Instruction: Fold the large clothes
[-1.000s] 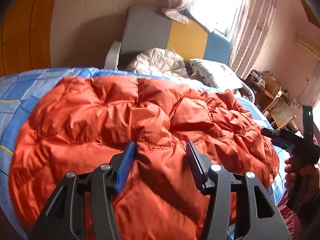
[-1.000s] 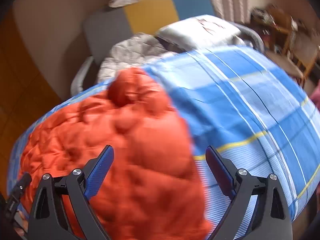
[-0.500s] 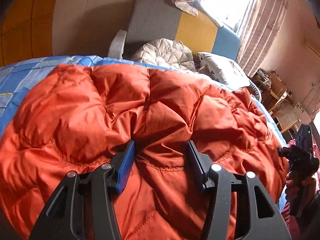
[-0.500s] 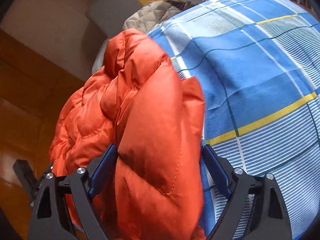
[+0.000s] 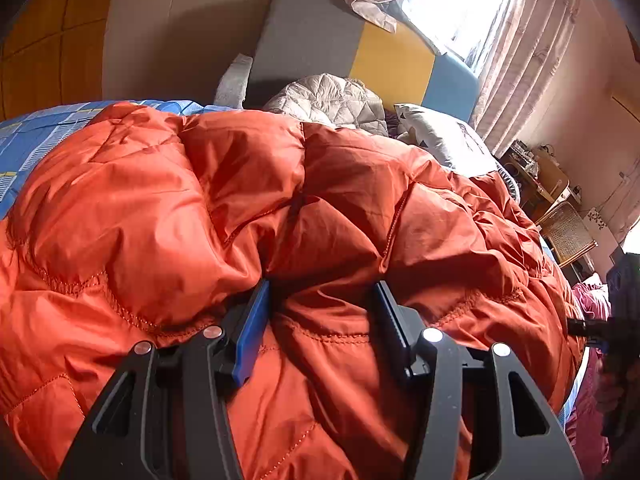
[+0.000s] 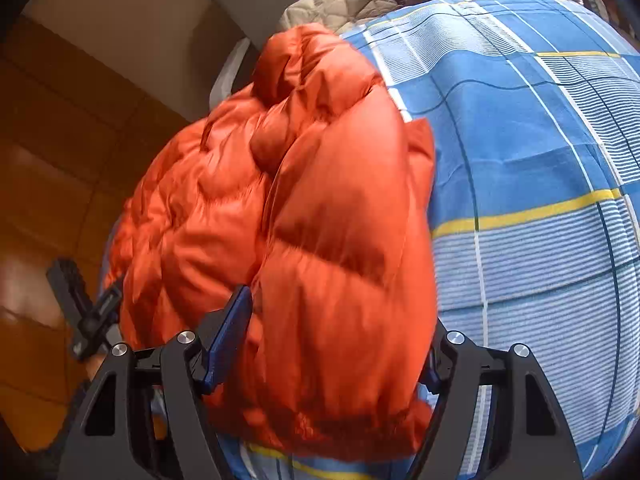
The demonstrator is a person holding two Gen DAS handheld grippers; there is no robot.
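Note:
A puffy orange quilted jacket (image 5: 248,208) lies on a bed with a blue plaid sheet (image 6: 540,168). In the left wrist view my left gripper (image 5: 324,304) has its jaws apart and pressed into the jacket's near edge, with a bunched fold of fabric between them. In the right wrist view the jacket (image 6: 304,220) fills the gap of my right gripper (image 6: 340,320); its jaws are wide apart around the jacket's end, and the right finger is mostly hidden by fabric. Each gripper shows at the edge of the other view.
A grey quilted blanket (image 5: 332,100) and a white pillow (image 5: 436,136) lie at the bed's head against a grey, yellow and blue headboard (image 5: 360,56). Curtains (image 5: 528,52) and small wooden furniture (image 5: 552,196) stand to the right. A wooden wall (image 6: 60,168) is left.
Both grippers have pushed forward into the jacket. The left jaws now sit around a fold of fabric. The right jaws, earlier above the jacket, now straddle its end.

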